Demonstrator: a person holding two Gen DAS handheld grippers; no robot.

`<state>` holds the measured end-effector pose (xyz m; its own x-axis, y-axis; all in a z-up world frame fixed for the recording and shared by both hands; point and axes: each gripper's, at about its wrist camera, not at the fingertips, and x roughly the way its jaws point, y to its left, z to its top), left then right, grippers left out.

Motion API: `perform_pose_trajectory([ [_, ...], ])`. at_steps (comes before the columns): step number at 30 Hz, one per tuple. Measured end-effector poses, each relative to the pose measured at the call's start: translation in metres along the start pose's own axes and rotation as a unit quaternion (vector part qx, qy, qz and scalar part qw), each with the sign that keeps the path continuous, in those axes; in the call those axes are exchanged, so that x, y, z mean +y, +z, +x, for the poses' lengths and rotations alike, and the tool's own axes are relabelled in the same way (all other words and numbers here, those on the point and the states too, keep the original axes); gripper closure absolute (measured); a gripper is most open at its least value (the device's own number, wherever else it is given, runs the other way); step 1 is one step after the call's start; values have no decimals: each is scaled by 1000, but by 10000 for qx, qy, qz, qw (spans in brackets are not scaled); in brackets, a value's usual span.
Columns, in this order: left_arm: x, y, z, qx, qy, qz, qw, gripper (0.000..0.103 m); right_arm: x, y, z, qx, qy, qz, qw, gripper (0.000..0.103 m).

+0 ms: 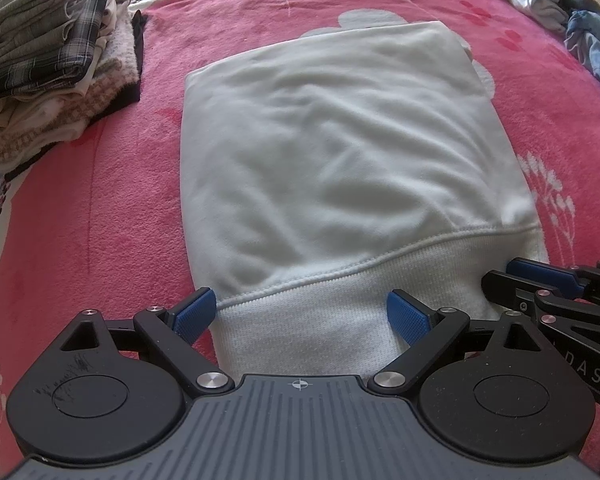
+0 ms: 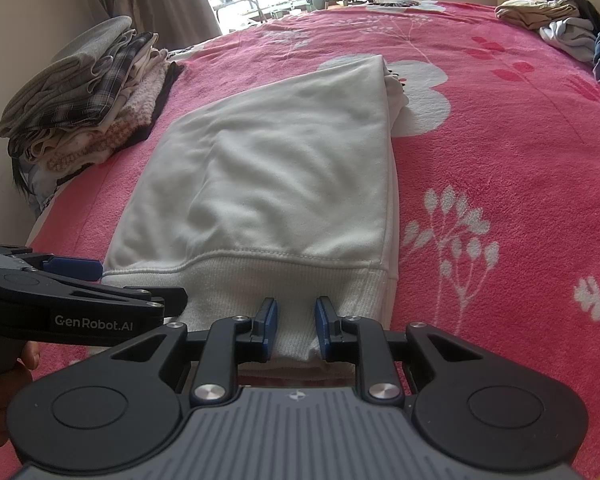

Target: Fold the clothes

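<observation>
A white sweatshirt (image 1: 340, 152) lies folded into a long rectangle on the pink bed cover, its ribbed hem (image 1: 312, 320) nearest me. My left gripper (image 1: 300, 315) is open wide over the hem's left part, and the ribbing lies between its blue pads (image 1: 194, 314) without being pressed. In the right wrist view the left gripper (image 2: 140, 280) shows side-on at the hem's left corner. My right gripper (image 2: 296, 328) is shut on the hem (image 2: 292, 280) near its right corner, with bunched ribbing between the narrow pads. From the left wrist view the right gripper (image 1: 496, 276) sits at the hem's right end.
A stack of folded clothes (image 2: 88, 92) stands at the left of the pink floral bed cover (image 2: 500, 140). Loose unfolded garments (image 2: 572, 28) lie at the far right corner. A curtain and window are beyond the bed. A hand (image 2: 4, 392) holds the left gripper's handle.
</observation>
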<state>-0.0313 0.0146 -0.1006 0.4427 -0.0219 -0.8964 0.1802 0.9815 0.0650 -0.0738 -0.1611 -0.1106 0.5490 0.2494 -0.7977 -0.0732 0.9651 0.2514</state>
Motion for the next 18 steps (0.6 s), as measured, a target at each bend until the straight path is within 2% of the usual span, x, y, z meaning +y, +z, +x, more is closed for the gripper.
perform_pose_trajectory([
  [18,0,0,0,4,-6,0,10000,9,-1,0,0,8,9,3,10000,80],
])
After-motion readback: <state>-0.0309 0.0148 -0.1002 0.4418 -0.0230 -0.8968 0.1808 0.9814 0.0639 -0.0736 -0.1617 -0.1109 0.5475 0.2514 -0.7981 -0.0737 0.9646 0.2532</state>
